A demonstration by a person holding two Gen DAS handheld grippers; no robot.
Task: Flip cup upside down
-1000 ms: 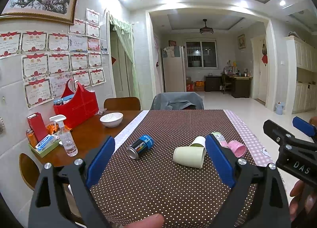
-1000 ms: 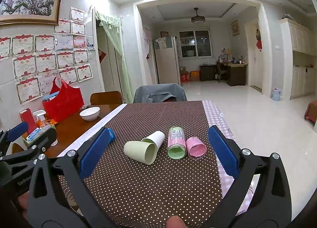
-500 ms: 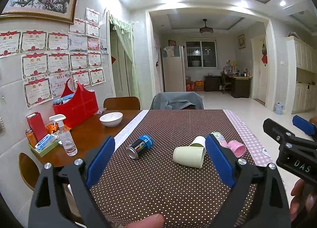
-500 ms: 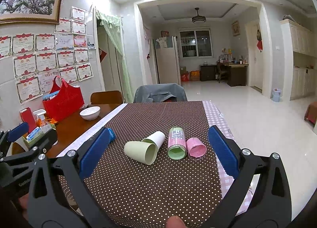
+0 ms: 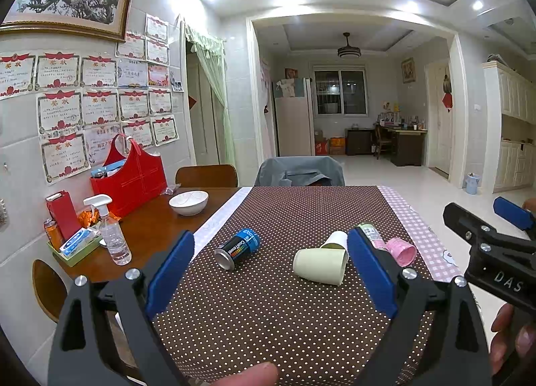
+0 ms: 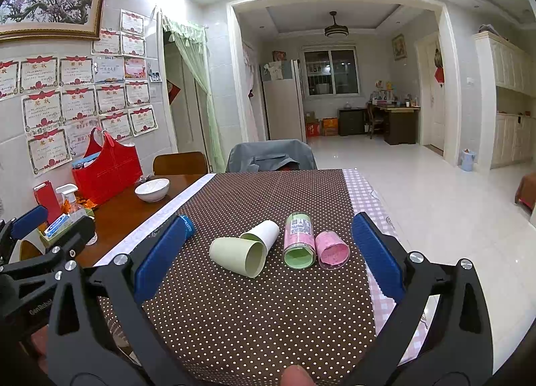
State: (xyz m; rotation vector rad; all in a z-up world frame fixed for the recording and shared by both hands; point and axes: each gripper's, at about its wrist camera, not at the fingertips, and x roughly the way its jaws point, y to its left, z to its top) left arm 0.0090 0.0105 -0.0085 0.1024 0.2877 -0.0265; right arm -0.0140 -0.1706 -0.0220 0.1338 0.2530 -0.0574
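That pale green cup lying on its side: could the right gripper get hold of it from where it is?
Probably yes. The pale green cup lies ahead of the open right gripper, nothing between; the white cup touches its far side.

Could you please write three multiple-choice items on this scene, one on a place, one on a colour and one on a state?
1. Where is the white bowl?
A. on the bare wood left of the dotted cloth
B. on the dotted cloth
C. on the floor

2. What colour is the cup at the right end of the row?
A. blue
B. pink
C. black

3. How is the green cup placed?
A. upright
B. upside down
C. on its side

Answers:
1 A, it sits on brown wood near the red bag.
2 B, the pink cup lies right of the can.
3 C, its open mouth faces sideways; both the left gripper and the right gripper are open and off it.
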